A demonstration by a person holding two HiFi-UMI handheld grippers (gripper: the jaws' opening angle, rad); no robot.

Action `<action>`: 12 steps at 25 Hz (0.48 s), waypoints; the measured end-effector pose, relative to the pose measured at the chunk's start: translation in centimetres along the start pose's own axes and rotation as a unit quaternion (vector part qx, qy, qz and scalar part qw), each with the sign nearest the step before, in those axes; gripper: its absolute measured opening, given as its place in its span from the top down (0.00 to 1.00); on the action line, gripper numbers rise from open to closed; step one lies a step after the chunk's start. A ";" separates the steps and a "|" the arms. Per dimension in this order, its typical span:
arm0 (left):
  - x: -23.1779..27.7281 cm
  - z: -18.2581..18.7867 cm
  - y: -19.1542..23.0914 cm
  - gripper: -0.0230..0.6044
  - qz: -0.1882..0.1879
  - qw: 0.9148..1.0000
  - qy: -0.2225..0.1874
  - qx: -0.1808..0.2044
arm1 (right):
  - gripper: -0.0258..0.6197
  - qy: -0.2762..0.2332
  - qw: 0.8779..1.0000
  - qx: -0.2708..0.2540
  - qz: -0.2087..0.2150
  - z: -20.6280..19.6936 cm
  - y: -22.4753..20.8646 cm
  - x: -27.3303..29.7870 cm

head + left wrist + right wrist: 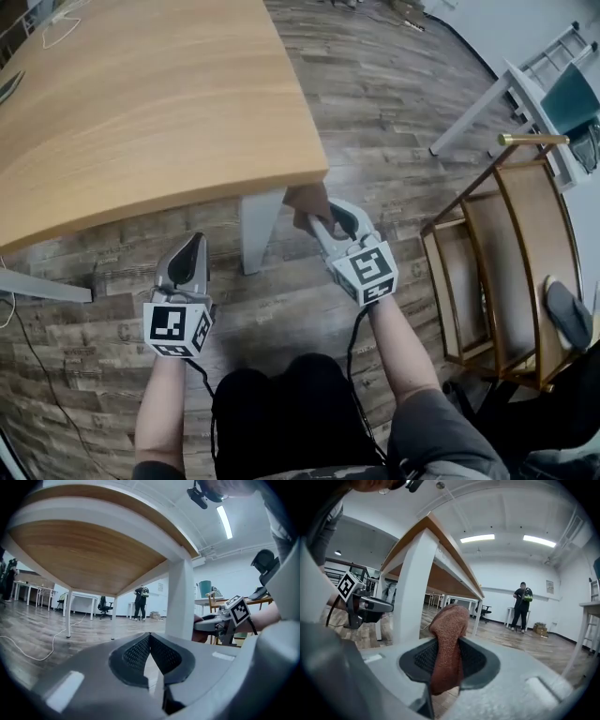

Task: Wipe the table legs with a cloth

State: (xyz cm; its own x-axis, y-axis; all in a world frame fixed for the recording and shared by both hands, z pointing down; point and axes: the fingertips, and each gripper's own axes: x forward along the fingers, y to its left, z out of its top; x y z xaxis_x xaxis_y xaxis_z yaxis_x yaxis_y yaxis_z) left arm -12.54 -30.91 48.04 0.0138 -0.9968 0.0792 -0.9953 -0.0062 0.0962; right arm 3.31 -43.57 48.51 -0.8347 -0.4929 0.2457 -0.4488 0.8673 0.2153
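Note:
A white table leg [259, 230] drops from the near right corner of the wooden tabletop [141, 103]; it also shows as the leg [180, 599] and the leg [411, 590]. My right gripper [319, 214] is shut on a reddish-brown cloth [307, 202], held just right of the leg near its top. The cloth [447, 646] sticks up between the closed jaws. My left gripper [186, 265] hangs lower, left of the leg, shut with nothing in it; its jaws meet at the left gripper [150, 656]. The right gripper [220, 623] appears beyond the leg.
A gold-framed chair [502, 272] stands close on the right, a white stand [525, 94] behind it. A cable [37, 366] trails over the wood floor at left. Other white tables [77, 604] and a standing person [520, 605] are far off.

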 end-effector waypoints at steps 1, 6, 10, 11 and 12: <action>-0.5 0.8 -1.0 0.93 -0.008 1.000 0.004 -0.001 | 0.81 0.011 1.000 0.005 0.005 0.3 0.2 -0.5; -2.4 4.4 -4.4 0.93 -0.025 0.999 0.023 -0.035 | 0.81 0.064 0.996 0.052 0.029 2.0 1.9 -3.0; -4.1 6.7 -5.9 0.93 -0.011 0.998 0.053 -0.037 | 0.81 0.096 0.992 0.068 0.043 4.4 3.0 -5.5; -4.6 7.2 -6.4 0.93 -0.009 0.997 0.063 -0.033 | 0.81 0.103 0.992 0.064 0.044 5.2 3.1 -6.2; -5.2 7.8 -6.8 0.93 -0.009 0.997 0.073 -0.031 | 0.81 0.111 0.991 0.052 0.044 6.1 3.3 -6.8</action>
State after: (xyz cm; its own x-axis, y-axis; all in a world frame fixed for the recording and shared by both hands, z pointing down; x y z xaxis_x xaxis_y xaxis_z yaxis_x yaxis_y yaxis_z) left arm -6.57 -26.34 39.22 0.0494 -0.9742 0.2203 -0.9872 -0.0141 0.1589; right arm 5.56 -36.99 41.83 -0.7862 -0.4079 0.4641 -0.4174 0.9045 0.0879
